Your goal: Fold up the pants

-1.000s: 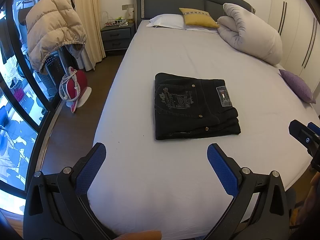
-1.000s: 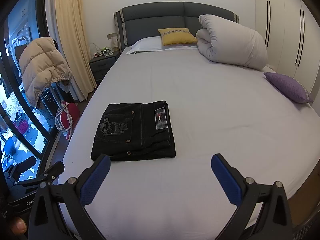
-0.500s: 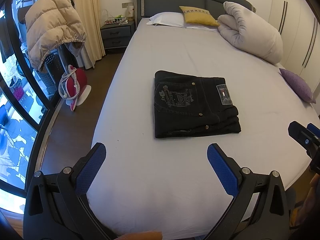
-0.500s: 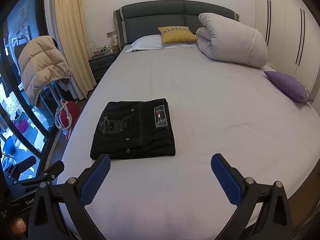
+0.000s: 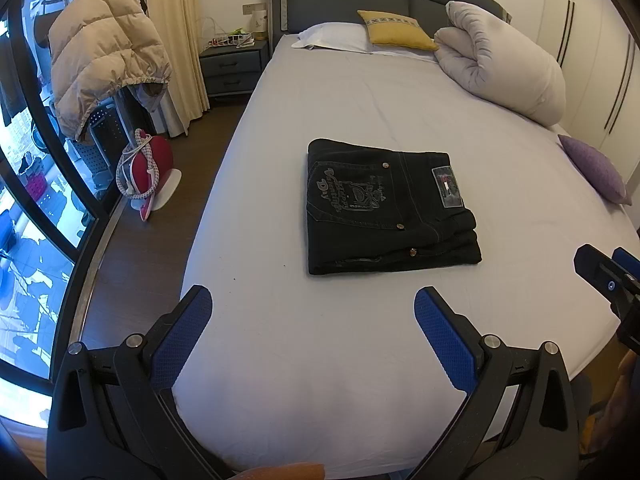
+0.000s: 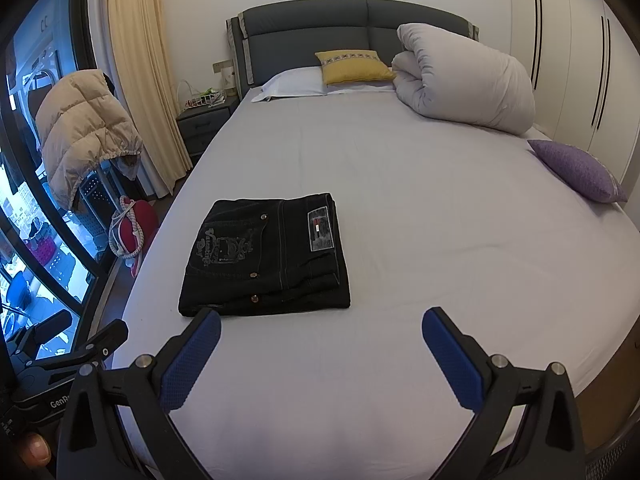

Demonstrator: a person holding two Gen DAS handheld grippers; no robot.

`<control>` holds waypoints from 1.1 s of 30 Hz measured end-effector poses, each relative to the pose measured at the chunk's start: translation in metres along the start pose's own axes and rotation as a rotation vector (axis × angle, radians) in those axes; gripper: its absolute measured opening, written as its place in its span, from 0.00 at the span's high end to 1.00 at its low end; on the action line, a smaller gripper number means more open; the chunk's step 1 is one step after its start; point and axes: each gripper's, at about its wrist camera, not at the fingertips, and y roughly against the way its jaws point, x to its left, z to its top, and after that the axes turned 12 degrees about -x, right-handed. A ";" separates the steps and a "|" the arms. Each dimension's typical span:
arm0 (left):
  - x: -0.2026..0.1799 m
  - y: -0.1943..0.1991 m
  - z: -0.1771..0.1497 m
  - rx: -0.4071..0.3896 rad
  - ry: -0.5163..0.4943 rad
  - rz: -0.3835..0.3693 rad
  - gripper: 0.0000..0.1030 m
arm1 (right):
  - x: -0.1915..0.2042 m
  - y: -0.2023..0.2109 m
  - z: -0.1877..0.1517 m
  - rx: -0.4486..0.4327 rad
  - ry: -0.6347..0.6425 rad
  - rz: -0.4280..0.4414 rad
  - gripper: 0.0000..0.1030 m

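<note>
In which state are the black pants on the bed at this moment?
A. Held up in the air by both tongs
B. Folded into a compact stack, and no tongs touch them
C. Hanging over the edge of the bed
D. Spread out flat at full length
B: the pants lie as a folded stack on the bed, while the left tongs and the right tongs are open and apart from them.

The view from the right tongs has come a little closer to the folded pants; its left blue pad now nearly overlaps their near edge
</note>
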 end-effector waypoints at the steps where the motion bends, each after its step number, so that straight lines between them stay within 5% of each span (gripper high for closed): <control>1: 0.000 0.000 0.000 0.000 0.000 0.000 0.00 | 0.000 0.000 0.001 0.000 0.000 0.000 0.00; 33: 0.004 -0.009 -0.003 0.014 -0.004 -0.005 0.00 | -0.006 -0.005 -0.002 0.040 -0.008 0.019 0.00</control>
